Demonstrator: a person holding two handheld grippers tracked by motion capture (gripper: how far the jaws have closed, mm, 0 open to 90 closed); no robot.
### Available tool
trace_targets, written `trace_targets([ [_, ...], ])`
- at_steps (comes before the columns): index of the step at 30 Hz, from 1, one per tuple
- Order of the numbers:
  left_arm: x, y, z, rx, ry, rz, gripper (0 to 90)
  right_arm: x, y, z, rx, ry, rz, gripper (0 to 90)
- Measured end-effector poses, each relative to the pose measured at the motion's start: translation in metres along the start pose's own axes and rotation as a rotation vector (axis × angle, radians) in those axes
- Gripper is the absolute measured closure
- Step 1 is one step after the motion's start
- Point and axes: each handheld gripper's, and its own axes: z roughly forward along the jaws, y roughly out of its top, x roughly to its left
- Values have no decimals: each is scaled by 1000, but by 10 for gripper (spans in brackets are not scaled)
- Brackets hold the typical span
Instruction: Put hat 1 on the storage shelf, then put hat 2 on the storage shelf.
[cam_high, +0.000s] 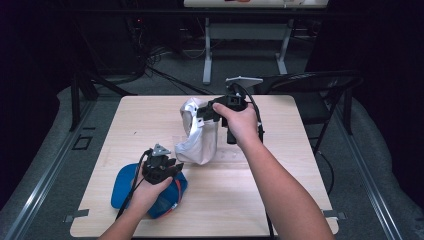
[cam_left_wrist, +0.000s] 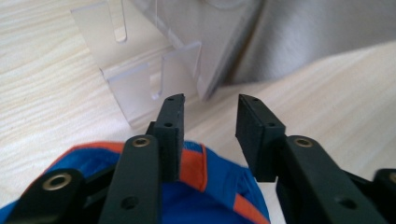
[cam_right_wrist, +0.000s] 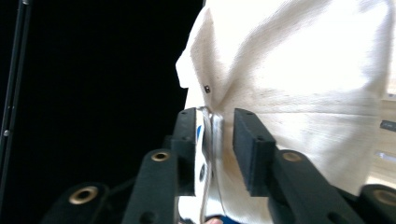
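We hold the soft, light white cap (cam_high: 197, 132) upright over the table (cam_high: 280, 165), right gripper (cam_high: 202, 114) fingers around its thin edge; left gripper (cam_high: 172, 166) fingers apart above the blue cap (cam_high: 125, 182).

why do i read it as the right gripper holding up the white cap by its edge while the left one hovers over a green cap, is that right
Not quite: the cap under the left gripper is blue with orange trim, not green, as the left gripper view shows. The rest holds: the right gripper has the white cap by its edge.
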Motion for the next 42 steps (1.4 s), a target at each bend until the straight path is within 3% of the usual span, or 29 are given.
trace_targets([
  [6, 4, -8, -12, 17, 1, 12, 575, 2, -8, -16, -8, -29, -69, 635],
  [8, 8, -12, -21, 22, 32, 33, 573, 0, -19, -26, -26, -43, -114, 612],
  [12, 11, -16, -26, 33, 38, 36, 573, -4, -30, -34, -44, -74, -167, 600],
  [20, 26, -25, -39, 49, 60, 17, 568, -31, -64, -50, -88, -87, -239, 586],
  [28, 40, -34, -47, 70, 74, -3, 543, -47, -86, -50, -105, -120, -268, 560],
  [36, 37, -44, -51, 89, 87, 21, 532, -74, -120, -37, -124, -158, -258, 576],
  [42, 37, -50, -55, 90, 81, 25, 531, -92, -133, -26, -109, -169, -237, 579],
])
